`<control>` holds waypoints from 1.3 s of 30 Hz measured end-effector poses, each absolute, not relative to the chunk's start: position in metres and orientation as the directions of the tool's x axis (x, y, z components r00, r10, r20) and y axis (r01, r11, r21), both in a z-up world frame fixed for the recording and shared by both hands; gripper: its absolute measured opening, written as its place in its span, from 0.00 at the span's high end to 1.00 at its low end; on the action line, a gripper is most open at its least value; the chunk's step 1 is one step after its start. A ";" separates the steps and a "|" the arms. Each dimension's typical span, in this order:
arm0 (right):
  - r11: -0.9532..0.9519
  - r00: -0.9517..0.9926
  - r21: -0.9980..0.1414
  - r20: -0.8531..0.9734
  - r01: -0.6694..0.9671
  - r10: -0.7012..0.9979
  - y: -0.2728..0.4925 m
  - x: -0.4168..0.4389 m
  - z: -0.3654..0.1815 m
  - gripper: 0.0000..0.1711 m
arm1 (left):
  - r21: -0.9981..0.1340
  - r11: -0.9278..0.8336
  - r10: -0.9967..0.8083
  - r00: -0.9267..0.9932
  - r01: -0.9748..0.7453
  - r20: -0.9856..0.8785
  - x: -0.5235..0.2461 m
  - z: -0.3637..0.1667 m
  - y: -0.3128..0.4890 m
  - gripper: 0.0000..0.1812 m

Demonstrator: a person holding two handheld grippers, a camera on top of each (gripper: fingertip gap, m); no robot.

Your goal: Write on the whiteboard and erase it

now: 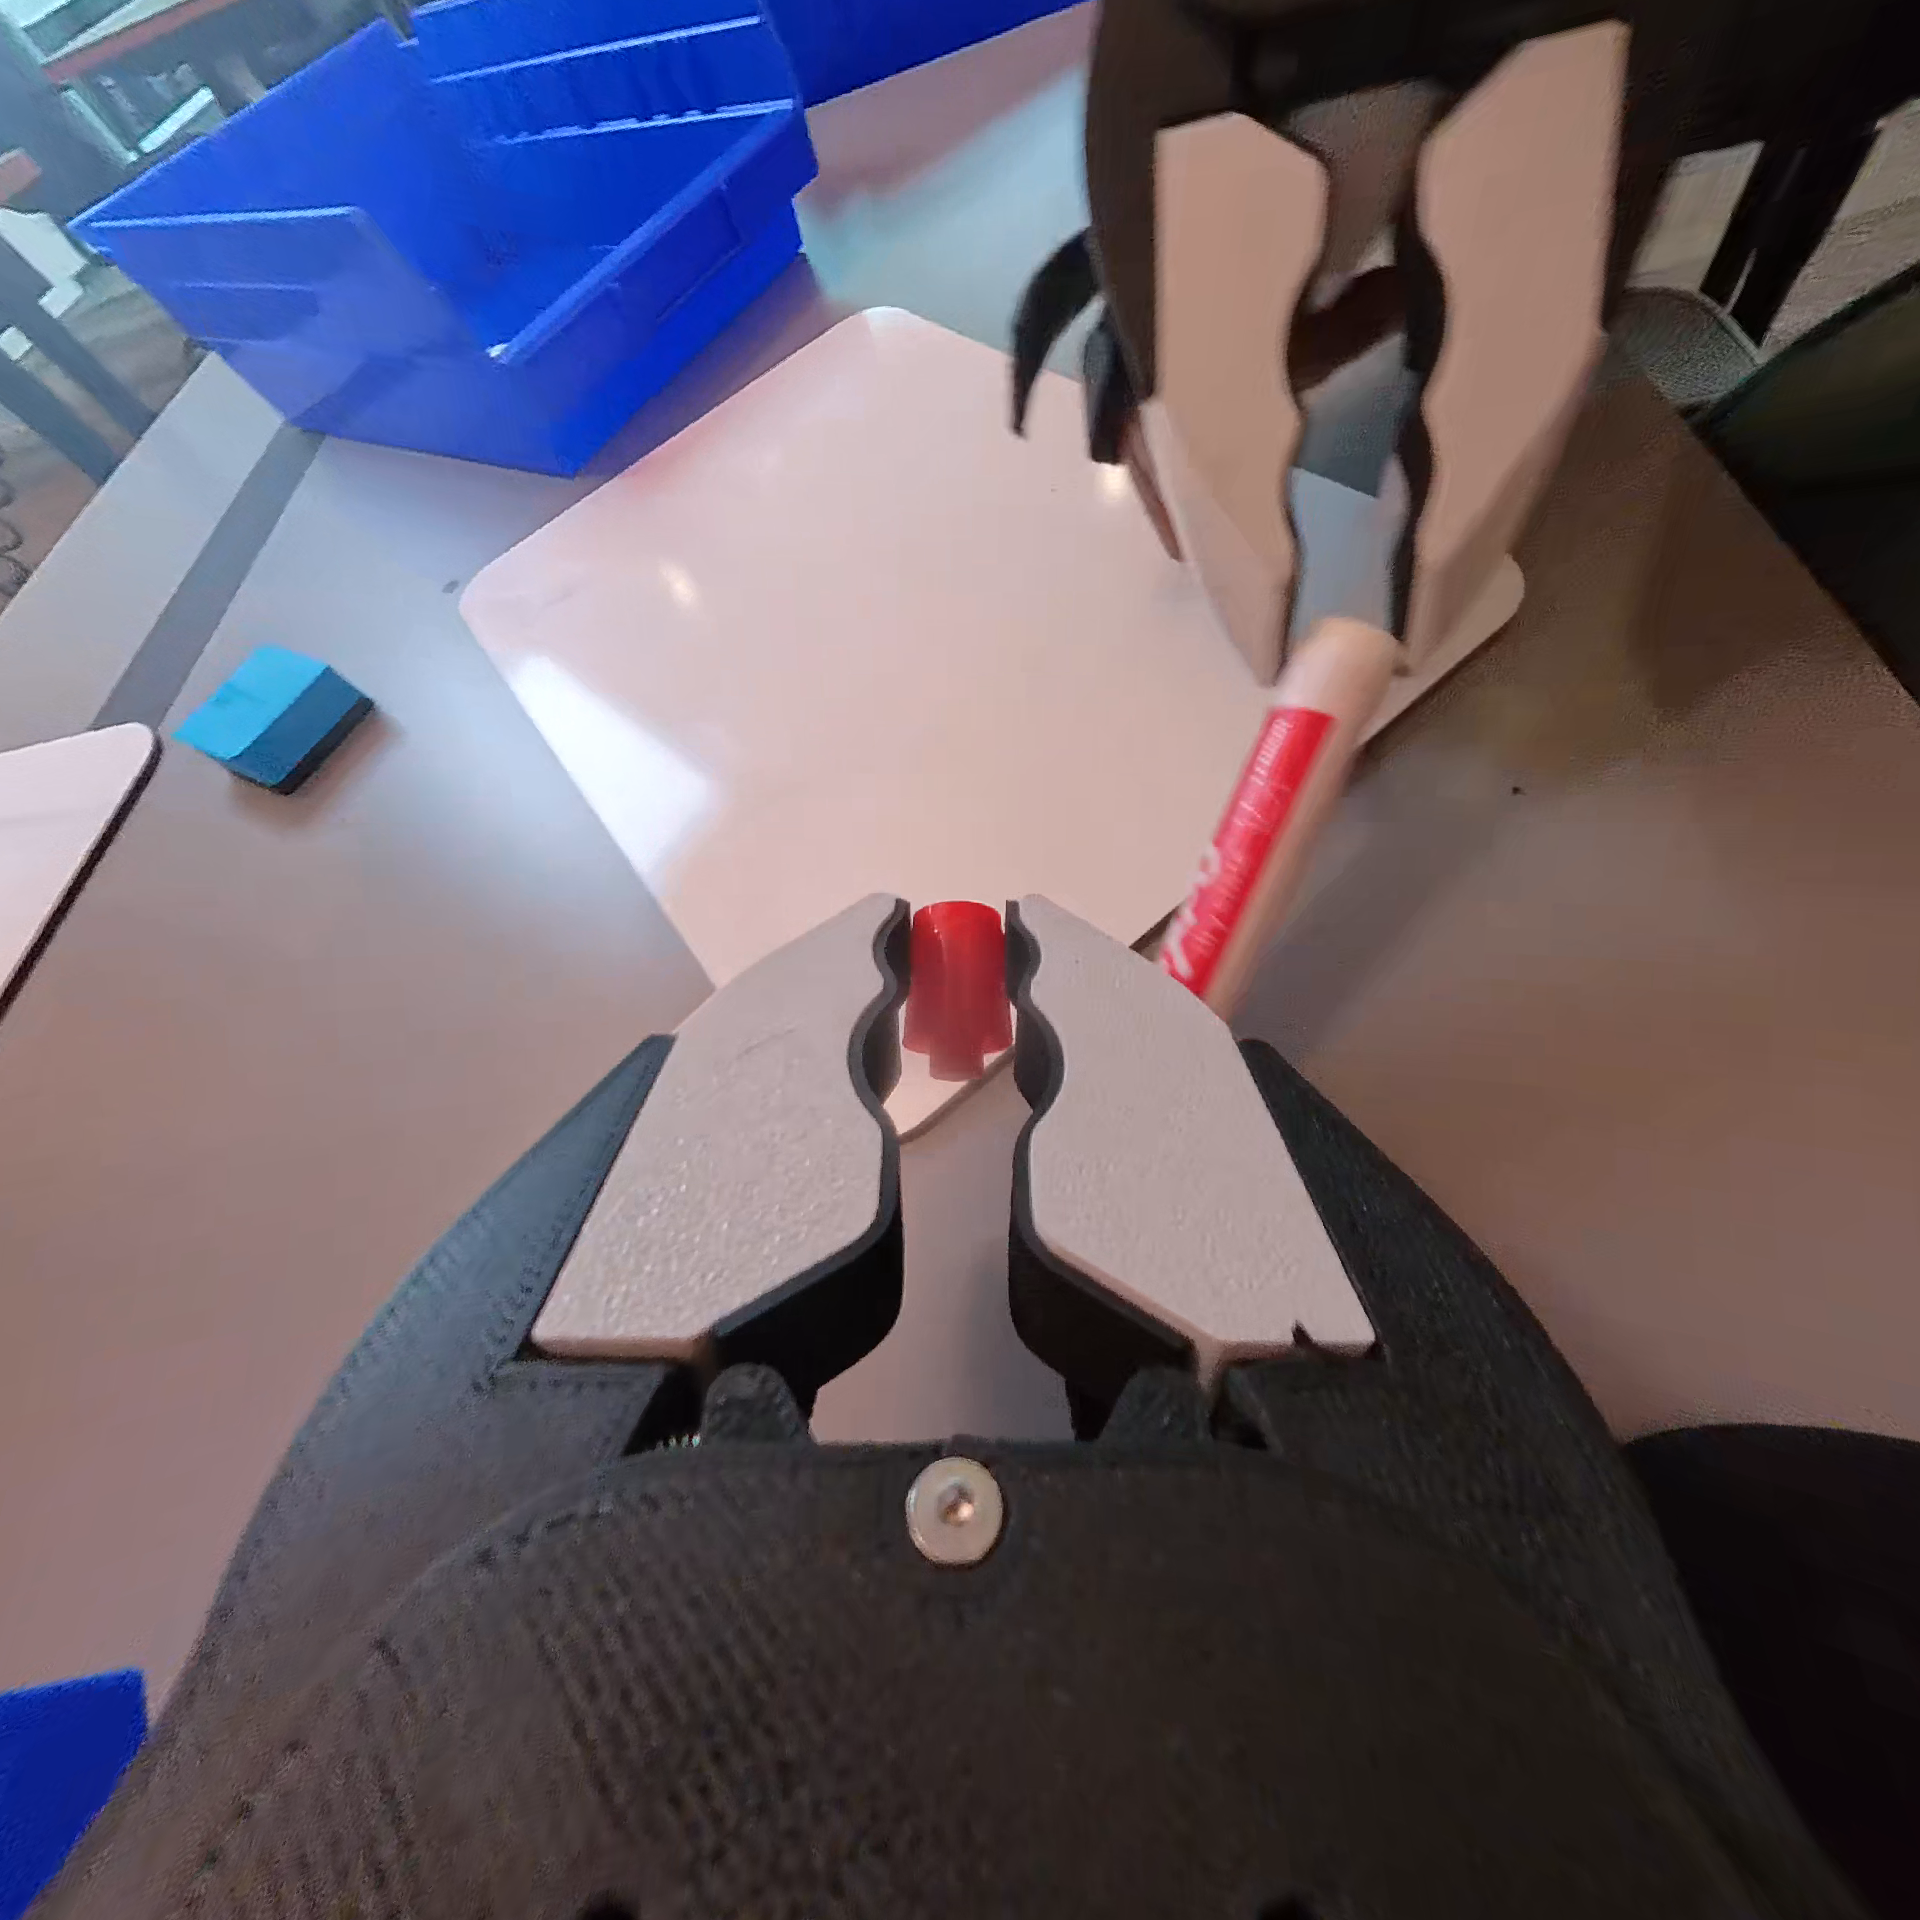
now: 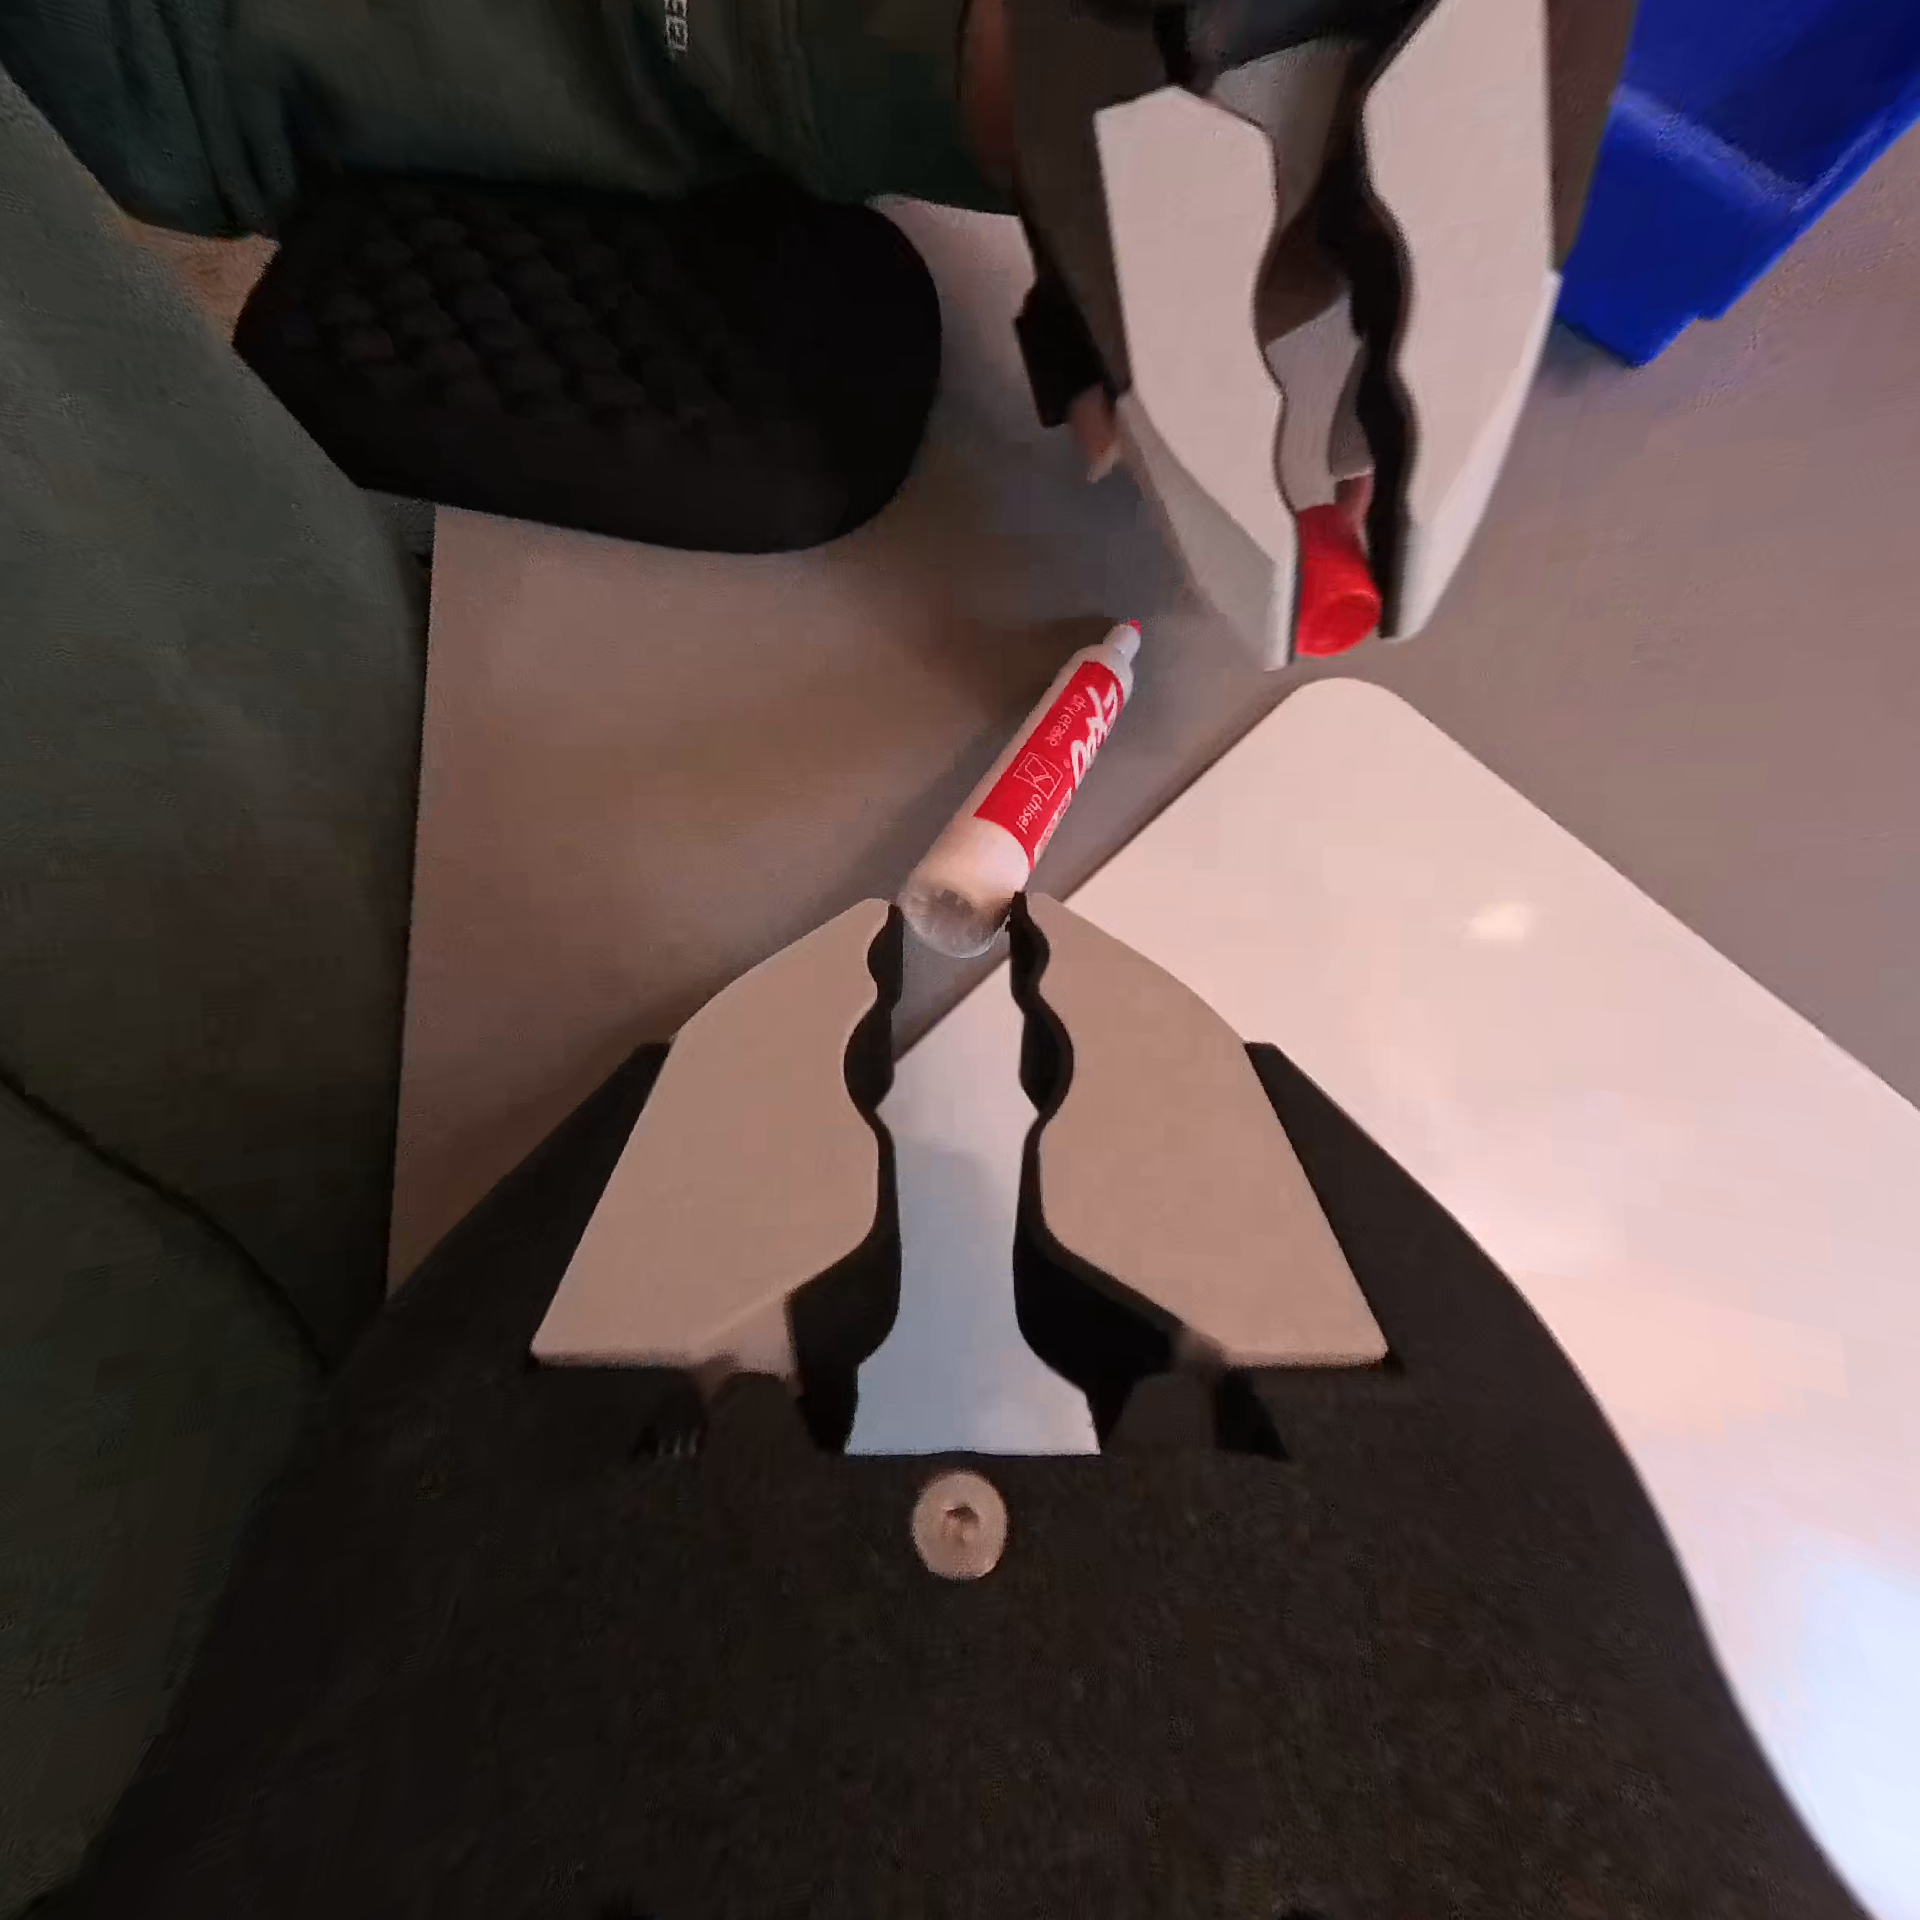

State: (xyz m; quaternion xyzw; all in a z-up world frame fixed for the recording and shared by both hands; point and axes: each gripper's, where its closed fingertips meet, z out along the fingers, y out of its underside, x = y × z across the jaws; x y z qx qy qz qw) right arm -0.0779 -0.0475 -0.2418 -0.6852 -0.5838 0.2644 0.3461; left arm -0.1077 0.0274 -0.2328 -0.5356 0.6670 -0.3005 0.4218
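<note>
Two grippers share one uncapped red marker between them. The left gripper (image 1: 956,925) is clamped on the red cap (image 1: 956,982), pinched between its fingertips over the near corner of the whiteboard (image 1: 883,644). The right gripper (image 2: 956,914) is closed on the blunt tail end of the marker (image 2: 1039,779), whose body slants out past the board's edge over the bench (image 1: 364,987), with the bare tip pointing toward the cap and just apart from it.

Judging by this, the cap is off and that is all that is done. The board's surface looks blank, so the writing has not begun, and the wiping comes after that. The blue eraser (image 1: 272,717) lies untouched on the bench, off the board's left edge, well apart from both grippers. The cap will probably need setting down, or at least keeping clear, before the tip goes to the board.

Only the left wrist view shows the eraser, the stacked blue bins (image 1: 499,239) at the far side of the bench, and the corner of a second white board (image 1: 62,821) at the left edge. Only the right wrist view shows the marker's exposed tip, the person's green sleeve (image 2: 156,831) and a black chair arm pad (image 2: 582,364) beyond the bench edge.
</note>
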 end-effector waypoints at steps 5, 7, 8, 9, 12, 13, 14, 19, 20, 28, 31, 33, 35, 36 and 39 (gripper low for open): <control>-0.104 0.183 -0.788 0.011 0.607 0.983 -0.031 -0.044 -0.250 0.88 | -0.843 0.243 -0.969 -0.089 -0.479 -0.229 -0.105 -0.240 0.024 0.91; -0.104 0.185 -0.770 0.019 0.629 0.983 -0.025 -0.034 -0.259 0.89 | -0.838 0.240 -0.970 -0.083 -0.490 -0.229 -0.105 -0.243 0.025 0.91; -0.095 0.186 -0.759 0.035 0.644 0.982 -0.022 -0.029 -0.263 0.89 | -0.834 0.238 -0.970 -0.078 -0.498 -0.230 -0.106 -0.244 0.026 0.91; -0.085 0.196 -0.743 0.063 0.664 0.979 -0.018 -0.025 -0.267 0.89 | -0.830 0.236 -0.970 -0.071 -0.505 -0.232 -0.106 -0.245 0.028 0.91; -0.072 0.227 -0.717 0.122 0.693 0.966 -0.008 -0.016 -0.269 0.86 | -0.822 0.231 -0.971 -0.070 -0.520 -0.229 -0.107 -0.249 0.029 0.91; -0.071 0.236 -0.708 0.137 0.703 0.962 -0.006 -0.013 -0.270 0.84 | -0.818 0.232 -0.971 -0.070 -0.527 -0.230 -0.107 -0.251 0.030 0.91; -0.073 0.242 -0.705 0.142 0.706 0.960 -0.004 -0.012 -0.271 0.81 | -0.814 0.231 -0.971 -0.069 -0.533 -0.230 -0.107 -0.253 0.031 0.91; -0.137 0.360 -0.715 0.168 0.685 0.918 0.007 -0.017 -0.272 0.67 | -0.805 0.227 -0.971 -0.063 -0.548 -0.231 -0.107 -0.257 0.032 0.91; -0.149 0.388 -0.721 0.177 0.677 0.905 0.012 -0.019 -0.272 0.68 | -0.806 0.227 -0.971 -0.064 -0.547 -0.230 -0.106 -0.257 0.032 0.91; -0.196 0.405 -0.693 0.150 0.693 0.902 0.040 -0.021 -0.275 0.89 | -0.806 0.227 -0.969 -0.045 -0.547 -0.242 -0.107 -0.255 0.035 0.91; -0.133 0.338 -0.682 0.176 0.719 0.925 0.035 -0.022 -0.272 0.89 | -0.806 0.223 -0.969 -0.035 -0.548 -0.244 -0.107 -0.255 0.036 0.91; -0.110 0.316 -0.676 0.190 0.728 0.929 0.032 -0.019 -0.268 0.89 | -0.804 0.225 -0.968 -0.030 -0.551 -0.250 -0.106 -0.255 0.037 0.91; -0.100 0.293 -0.679 0.176 0.727 0.940 0.027 -0.016 -0.263 0.89 | -0.798 0.227 -0.966 -0.026 -0.558 -0.257 -0.107 -0.256 0.038 0.91; -0.092 0.287 -0.682 0.177 0.726 0.941 0.026 -0.015 -0.261 0.89 | -0.794 0.229 -0.966 -0.028 -0.564 -0.258 -0.107 -0.257 0.038 0.91; -0.073 0.265 -0.712 0.162 0.699 0.951 0.020 -0.016 -0.253 0.89 | -0.787 0.236 -0.964 -0.037 -0.570 -0.262 -0.106 -0.259 0.037 0.91</control>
